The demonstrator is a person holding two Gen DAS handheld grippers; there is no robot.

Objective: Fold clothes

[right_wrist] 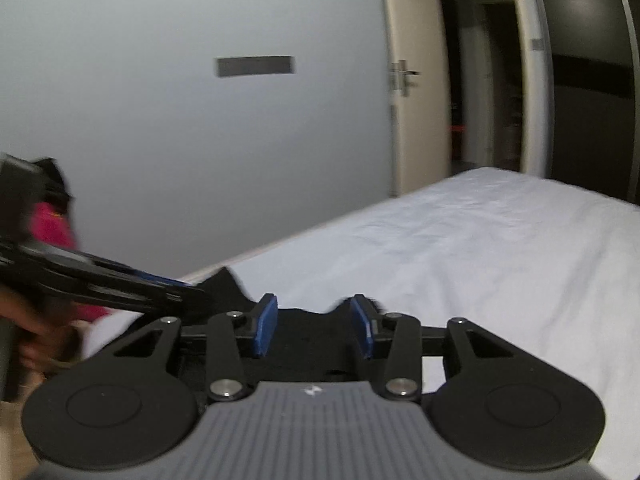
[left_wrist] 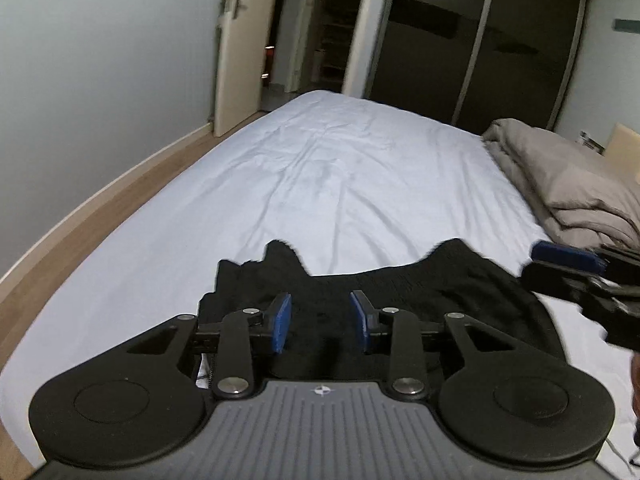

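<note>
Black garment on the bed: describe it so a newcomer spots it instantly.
Start at the large bed with the white sheet. At its near edge, right under the open left claw, lies the crumpled black fabric garment. It is the only dark item there; the folded grey-beige duvet lies along the right side.

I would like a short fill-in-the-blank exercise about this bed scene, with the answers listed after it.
1. The garment lying on the bed is ____ in colour.
2. The bed sheet is ____.
3. The left gripper has its jaws ____.
4. The folded grey blanket lies on the ____ side of the left wrist view.

Answers: black; white; open; right
</note>
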